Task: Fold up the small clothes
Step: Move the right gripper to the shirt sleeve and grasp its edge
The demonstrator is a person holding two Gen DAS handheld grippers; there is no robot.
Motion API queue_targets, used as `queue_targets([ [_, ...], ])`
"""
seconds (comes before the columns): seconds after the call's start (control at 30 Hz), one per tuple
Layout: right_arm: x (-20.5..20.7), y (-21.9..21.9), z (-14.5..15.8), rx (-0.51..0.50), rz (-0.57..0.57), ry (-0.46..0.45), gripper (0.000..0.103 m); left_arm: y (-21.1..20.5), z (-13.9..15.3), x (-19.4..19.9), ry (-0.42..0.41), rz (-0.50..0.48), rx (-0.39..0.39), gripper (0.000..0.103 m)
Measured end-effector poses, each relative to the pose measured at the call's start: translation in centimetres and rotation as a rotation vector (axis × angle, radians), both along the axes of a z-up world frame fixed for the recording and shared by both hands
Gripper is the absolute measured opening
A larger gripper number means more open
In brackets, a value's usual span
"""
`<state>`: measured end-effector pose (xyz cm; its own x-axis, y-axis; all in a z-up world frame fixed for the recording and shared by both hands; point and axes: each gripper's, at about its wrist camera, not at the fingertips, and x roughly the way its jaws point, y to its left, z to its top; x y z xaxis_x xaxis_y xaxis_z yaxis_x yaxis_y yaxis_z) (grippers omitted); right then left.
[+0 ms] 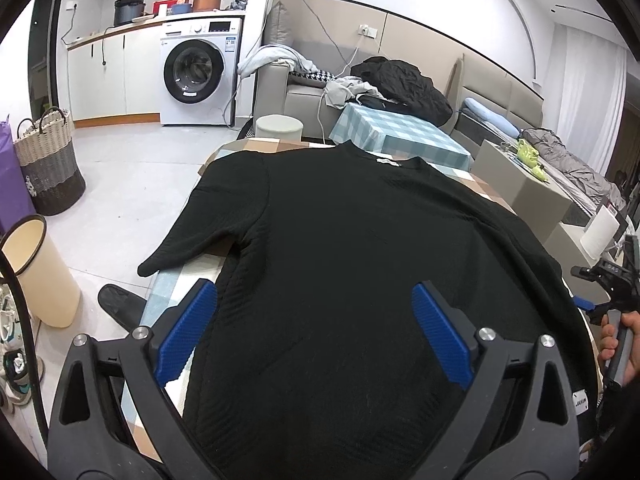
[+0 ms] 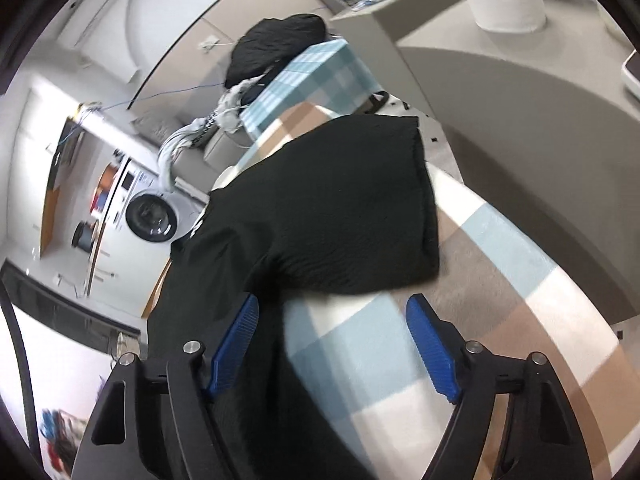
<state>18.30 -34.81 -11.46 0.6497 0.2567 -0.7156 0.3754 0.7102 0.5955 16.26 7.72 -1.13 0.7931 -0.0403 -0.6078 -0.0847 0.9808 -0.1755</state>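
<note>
A black short-sleeved top lies flat on a table with a checked cloth, its collar away from me and its left sleeve hanging past the table edge. My left gripper hovers over the lower body of the top with its blue pads wide apart and nothing between them. In the right wrist view the same top shows its right sleeve spread on the checked cloth. My right gripper stands open just short of that sleeve's hem, over bare cloth, its left pad above the top's side. A hand holds the right gripper at the left wrist view's right edge.
A cream bin and a woven basket stand on the floor at the left. Behind the table are a washing machine, a sofa with a dark jacket and a smaller checked table. A grey cabinet sits at the right.
</note>
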Motion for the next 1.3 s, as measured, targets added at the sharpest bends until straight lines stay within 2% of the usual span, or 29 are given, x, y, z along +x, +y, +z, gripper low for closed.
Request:
queue_targets([
  [0.1, 1.2, -1.1, -1.1, 0.019, -0.041, 0.049, 0.072, 0.0, -0.3, 1.2, 0.008, -0.005, 0.009, 0.097],
  [0.23, 1.8, -1.1, -1.8, 0.022, -0.045, 0.065, 0.071, 0.0, -0.6, 2.6, 0.016, -0.008, 0.012, 0.097],
  [0.43, 3.4, -1.2, -1.6, -0.036, -0.08, 0.072, 0.068, -0.3, -1.3, 2.6, 0.018, -0.011, 0.015, 0.097],
  [0.6, 4.8, -2.2, -1.7, -0.125, -0.119, 0.103, 0.049, 0.0, -1.9, 3.1, 0.025, -0.011, 0.009, 0.097],
  [0.73, 5.4, -3.0, -2.0, -0.222, -0.151, 0.14, 0.014, 0.0, -2.3, 3.1, 0.029, -0.012, 0.006, 0.097],
  [0.77, 5.6, -3.5, -2.1, -0.222, -0.159, 0.14, 0.013, 0.0, -2.3, 3.1, 0.027, -0.012, 0.005, 0.097],
  [1.1, 6.7, -5.7, -1.4, -0.226, -0.176, 0.142, 0.011, 0.3, -2.9, 3.2, 0.022, 0.004, -0.003, 0.097],
  [1.2, 6.8, -6.4, -1.9, -0.189, -0.179, 0.165, 0.016, 0.4, -3.0, 3.3, 0.027, 0.004, -0.005, 0.097],
  [1.27, 6.4, -6.6, -1.7, -0.21, -0.198, 0.165, 0.036, 0.3, -3.2, 3.6, 0.034, 0.002, -0.006, 0.097],
  [1.3, 6.4, -6.6, -1.7, -0.21, -0.202, 0.156, 0.038, 0.3, -3.3, 3.7, 0.035, 0.001, -0.006, 0.097],
])
